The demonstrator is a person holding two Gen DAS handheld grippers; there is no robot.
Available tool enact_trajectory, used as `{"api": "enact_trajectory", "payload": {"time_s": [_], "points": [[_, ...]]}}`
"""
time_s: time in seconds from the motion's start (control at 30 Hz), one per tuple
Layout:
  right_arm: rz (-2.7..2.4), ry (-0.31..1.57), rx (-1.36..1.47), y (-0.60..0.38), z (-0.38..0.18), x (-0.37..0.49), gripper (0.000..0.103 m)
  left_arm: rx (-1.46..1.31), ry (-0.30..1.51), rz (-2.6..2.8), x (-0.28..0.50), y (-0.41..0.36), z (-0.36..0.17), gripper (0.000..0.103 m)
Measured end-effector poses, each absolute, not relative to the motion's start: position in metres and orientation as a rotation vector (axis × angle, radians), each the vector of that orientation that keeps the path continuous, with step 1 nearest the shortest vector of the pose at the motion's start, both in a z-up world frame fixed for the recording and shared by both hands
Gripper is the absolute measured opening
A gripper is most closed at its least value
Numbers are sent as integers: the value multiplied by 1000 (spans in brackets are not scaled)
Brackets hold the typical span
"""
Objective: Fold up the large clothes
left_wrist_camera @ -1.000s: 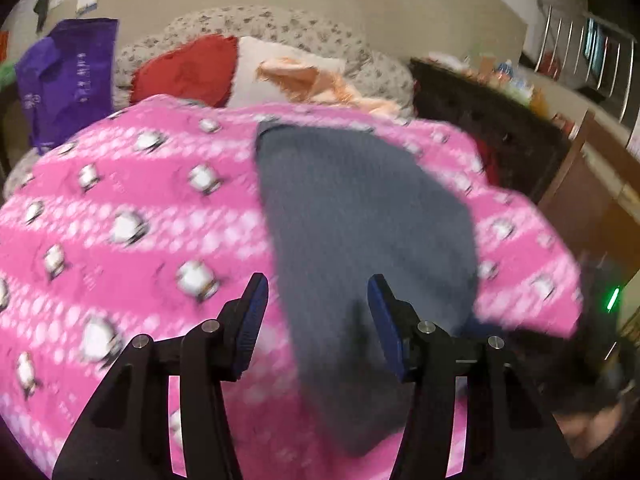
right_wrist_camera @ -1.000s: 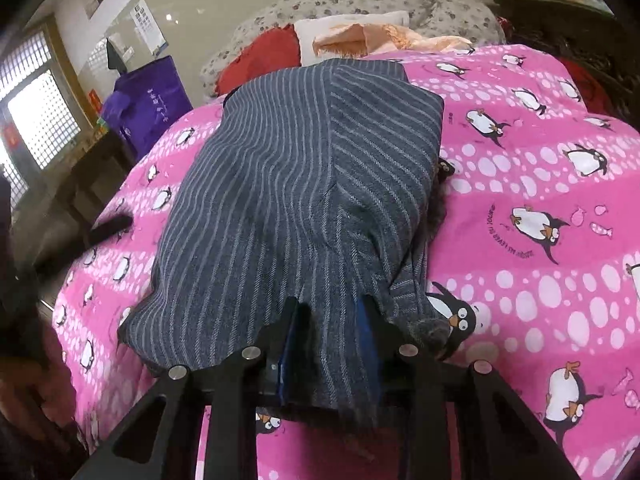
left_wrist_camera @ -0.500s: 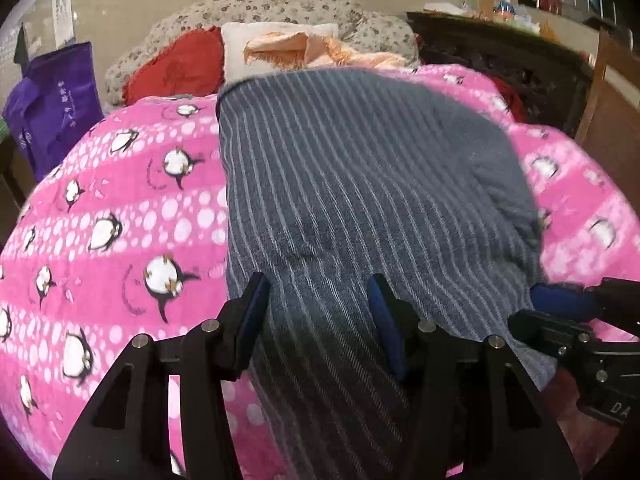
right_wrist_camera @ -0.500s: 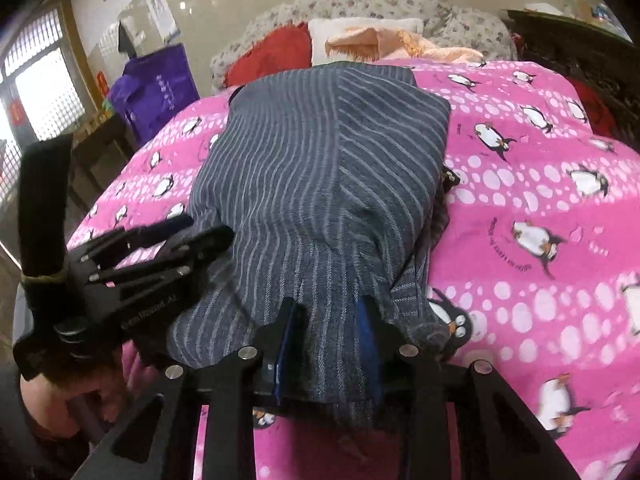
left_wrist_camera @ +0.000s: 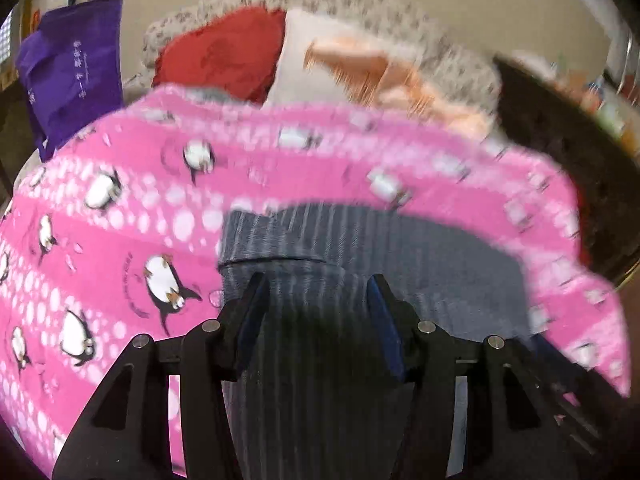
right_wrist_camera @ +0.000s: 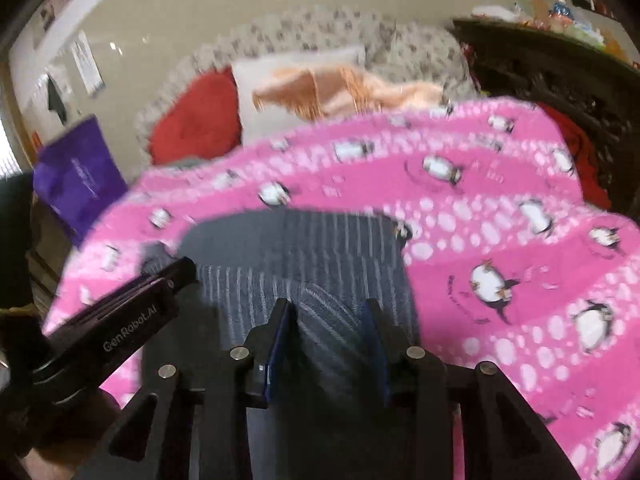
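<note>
Grey pinstriped garment (left_wrist_camera: 360, 248) lies folded on pink penguin-print blanket (left_wrist_camera: 120, 200) covering bed, near edge. Left hand-held gripper (left_wrist_camera: 316, 292): jaws parted, cloth bunched between blue pads; grip cannot be told through blur. Right hand-held gripper (right_wrist_camera: 328, 316): jaws have just been opening, garment fold between pads, contact unclear. Left hand-held gripper also visible at left edge of right wrist view. Beyond blanket: red cushion (left_wrist_camera: 224, 52), purple bag (left_wrist_camera: 72, 68).
</note>
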State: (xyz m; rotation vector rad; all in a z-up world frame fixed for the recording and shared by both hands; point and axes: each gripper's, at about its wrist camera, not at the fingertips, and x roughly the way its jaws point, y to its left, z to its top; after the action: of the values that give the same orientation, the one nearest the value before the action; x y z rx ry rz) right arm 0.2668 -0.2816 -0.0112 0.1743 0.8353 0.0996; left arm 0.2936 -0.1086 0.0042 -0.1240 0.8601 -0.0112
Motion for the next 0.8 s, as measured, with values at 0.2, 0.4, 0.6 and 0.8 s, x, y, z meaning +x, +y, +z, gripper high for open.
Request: {"api": "enact_trajectory", "payload": {"time_s": [0.2, 0.4, 0.6, 0.8], "points": [[152, 794, 261, -300, -53, 270, 55, -137, 828, -13, 296, -109, -24, 60], [188, 830, 281, -298, -58, 279, 69, -130, 842, -15, 301, -113, -25, 64], [266, 769, 374, -341, -3, 257, 79, -216, 916, -173, 279, -82, 27, 66], [360, 793, 320, -398, -9, 208, 94, -143, 932, -219, 208, -53, 4, 92]]}}
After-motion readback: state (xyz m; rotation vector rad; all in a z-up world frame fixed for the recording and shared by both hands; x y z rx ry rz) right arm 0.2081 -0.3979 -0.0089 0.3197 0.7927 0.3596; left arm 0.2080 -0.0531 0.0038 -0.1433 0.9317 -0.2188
